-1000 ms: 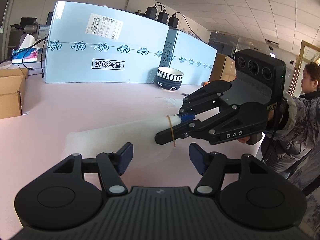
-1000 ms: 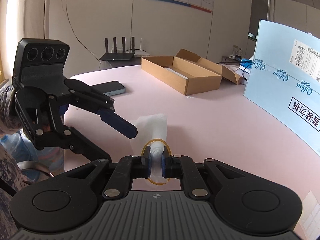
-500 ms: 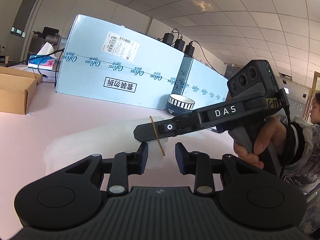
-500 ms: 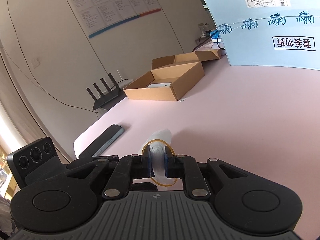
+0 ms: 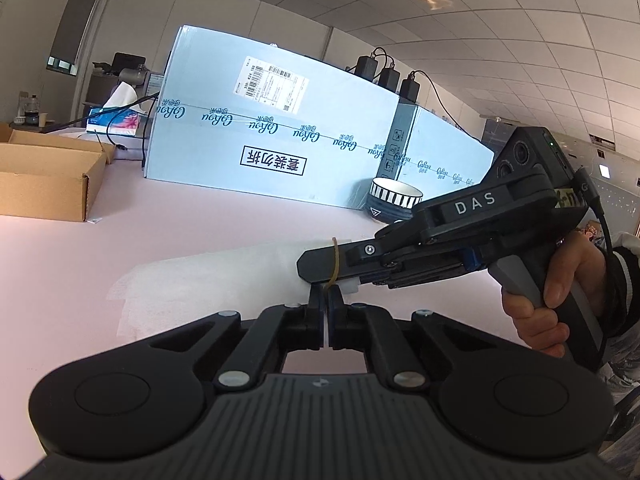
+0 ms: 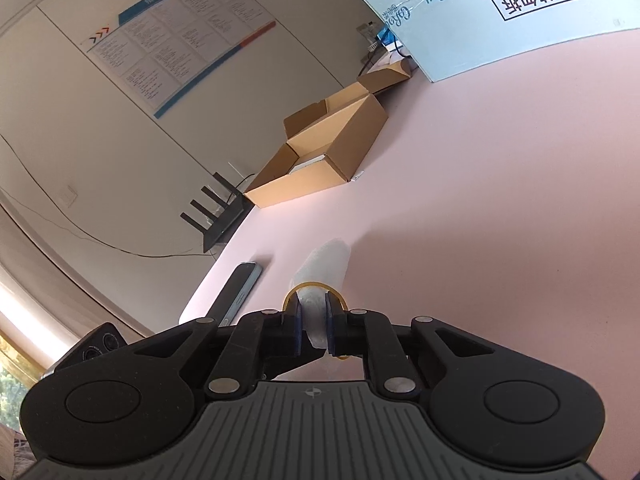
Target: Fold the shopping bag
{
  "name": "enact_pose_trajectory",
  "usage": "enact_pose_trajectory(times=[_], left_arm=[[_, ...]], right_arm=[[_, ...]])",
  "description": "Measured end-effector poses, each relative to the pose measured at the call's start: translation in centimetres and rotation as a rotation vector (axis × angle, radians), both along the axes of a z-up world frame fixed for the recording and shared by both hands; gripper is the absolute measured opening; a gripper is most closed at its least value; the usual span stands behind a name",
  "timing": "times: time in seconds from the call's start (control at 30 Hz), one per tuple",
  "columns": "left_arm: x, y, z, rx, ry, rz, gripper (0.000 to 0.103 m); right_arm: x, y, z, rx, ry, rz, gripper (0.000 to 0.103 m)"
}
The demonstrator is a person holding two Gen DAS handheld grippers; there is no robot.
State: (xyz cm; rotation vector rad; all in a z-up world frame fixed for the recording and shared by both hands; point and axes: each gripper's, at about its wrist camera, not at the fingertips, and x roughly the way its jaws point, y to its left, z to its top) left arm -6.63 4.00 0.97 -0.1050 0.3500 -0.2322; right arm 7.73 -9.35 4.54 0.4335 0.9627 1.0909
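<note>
The shopping bag (image 5: 208,276) is a thin white translucent strip lying folded lengthwise on the pink table (image 5: 200,216). Its right end is lifted off the surface. In the left wrist view my left gripper (image 5: 326,307) is shut, with a white sliver of the bag between its pads. My right gripper (image 5: 310,270) reaches in from the right just above it, held by a hand (image 5: 560,300). In the right wrist view the right gripper (image 6: 313,320) is shut on the bag (image 6: 326,260), and a yellow rubber band (image 6: 314,283) loops around its fingertips.
A large light-blue carton (image 5: 280,140) stands along the back, with a striped bowl (image 5: 394,198) in front of it. An open cardboard box (image 5: 44,184) sits at the left. A phone (image 6: 236,292) and a router (image 6: 216,216) lie near the table edge.
My left gripper has closed from wide open onto the bag end beside the right gripper. Both grippers have tilted upward, and the right one has rolled while keeping its hold.
</note>
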Motion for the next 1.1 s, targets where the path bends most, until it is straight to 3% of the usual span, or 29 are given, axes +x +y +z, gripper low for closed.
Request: enact_pose_trajectory(times=[0.1,0.3,0.37,0.43,0.53,0.7,0.87,1.03,1.1], left_arm=[[0.0,-0.3,0.1,0.047,0.015,0.015,0.002],[0.6,0.2,-0.3,0.033,0.062,0.061,0.002],[0.9,0.3,-0.6,0.069,0.086,0.097,0.002],[0.9,0.8,-0.7,0.057,0.093,0.102,0.002],[1.0,1.1,-0.4,0.050,0.094,0.106,0.002],[1.7,1.2,-0.5,0.058,0.115,0.112,0.002],[1.8,2.2,-1.0,0.037,0.167,0.101,0.002],[0.3,5.0,-0.9,-0.023,0.168,0.159,0.002],[-0.7,6.0,-0.2,-0.076,0.129,0.158,0.002]], right_arm=[[0.5,-0.8,-1.1,0.075,0.098,-0.042,0.008],[1.1,-2.0,-3.4,0.229,0.294,-0.098,0.005],[0.8,-1.9,-3.2,0.215,0.283,-0.075,0.005],[0.7,-1.9,-2.7,0.167,0.235,-0.054,0.005],[0.6,-1.5,-1.7,0.089,0.137,-0.018,0.005],[-1.0,0.2,0.4,-0.091,-0.126,0.104,0.005],[-3.7,1.7,1.6,-0.369,-0.526,0.248,0.005],[-6.9,3.2,1.2,-0.590,-0.843,0.457,0.006],[-7.6,3.5,0.6,-0.628,-0.904,0.502,0.006]])
